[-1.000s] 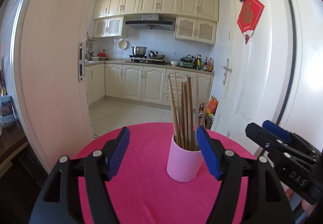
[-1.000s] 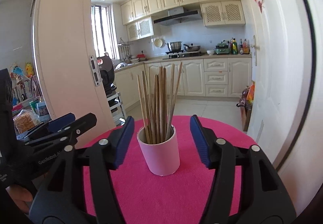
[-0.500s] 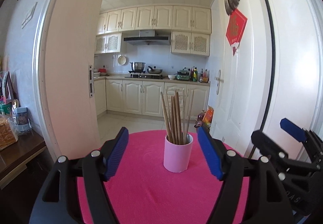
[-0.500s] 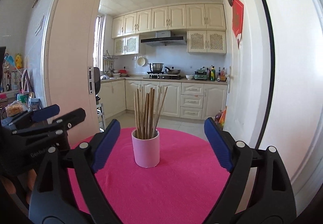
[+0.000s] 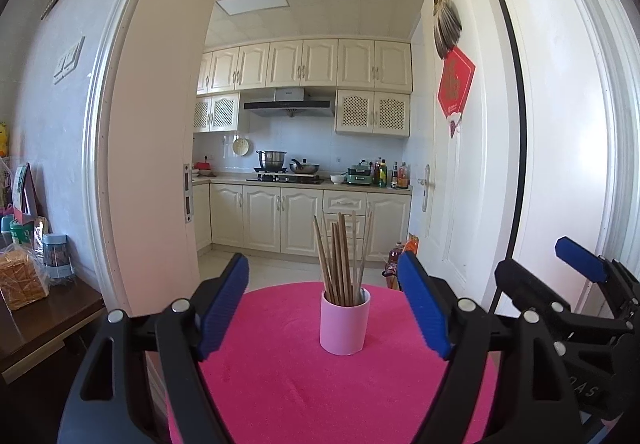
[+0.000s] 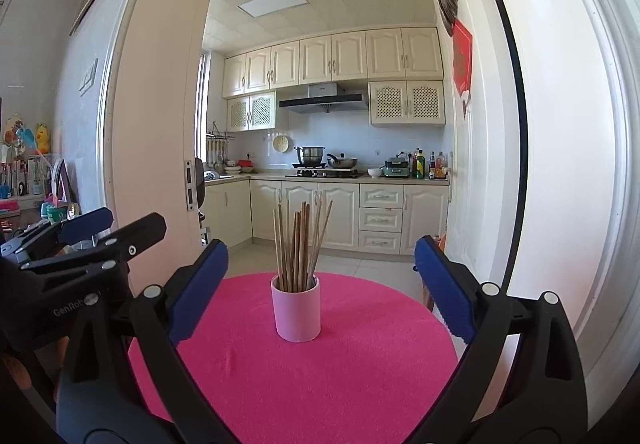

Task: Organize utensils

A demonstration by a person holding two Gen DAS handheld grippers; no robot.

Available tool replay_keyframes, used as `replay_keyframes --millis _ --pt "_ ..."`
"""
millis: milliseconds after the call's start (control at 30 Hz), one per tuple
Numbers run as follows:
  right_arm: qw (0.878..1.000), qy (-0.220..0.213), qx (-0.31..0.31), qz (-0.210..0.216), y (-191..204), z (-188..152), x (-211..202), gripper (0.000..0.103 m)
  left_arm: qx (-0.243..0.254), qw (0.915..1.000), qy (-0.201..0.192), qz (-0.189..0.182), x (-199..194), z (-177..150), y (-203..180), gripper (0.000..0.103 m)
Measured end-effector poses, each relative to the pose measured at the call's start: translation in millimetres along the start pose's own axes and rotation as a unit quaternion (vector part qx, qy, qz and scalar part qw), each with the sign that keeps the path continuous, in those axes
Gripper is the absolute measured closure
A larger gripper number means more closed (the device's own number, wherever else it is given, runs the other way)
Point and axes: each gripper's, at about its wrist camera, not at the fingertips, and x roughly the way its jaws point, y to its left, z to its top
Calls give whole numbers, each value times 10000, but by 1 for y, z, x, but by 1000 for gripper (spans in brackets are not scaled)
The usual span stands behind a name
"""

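The pink cup [image 5: 344, 322] stands upright on the pink-covered worktop [image 5: 280, 384], the chopsticks [image 5: 342, 258] bundled inside it. Compared with a second ago the cup looks smaller and farther off in both wrist views: both hands have drawn back from it. The left gripper [image 5: 323, 306] and right gripper [image 6: 320, 288] have just been opening; their jaws stand wide apart, nothing between them. The utensils look gathered, so the task seems about finished.
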Motion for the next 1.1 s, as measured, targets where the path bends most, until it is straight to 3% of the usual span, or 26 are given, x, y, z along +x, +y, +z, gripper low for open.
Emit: replay_keyframes --millis 1100 --pt "10000 -1 30 -64 1 0 -9 10 203 9997 -131 72 -6 3 -12 27"
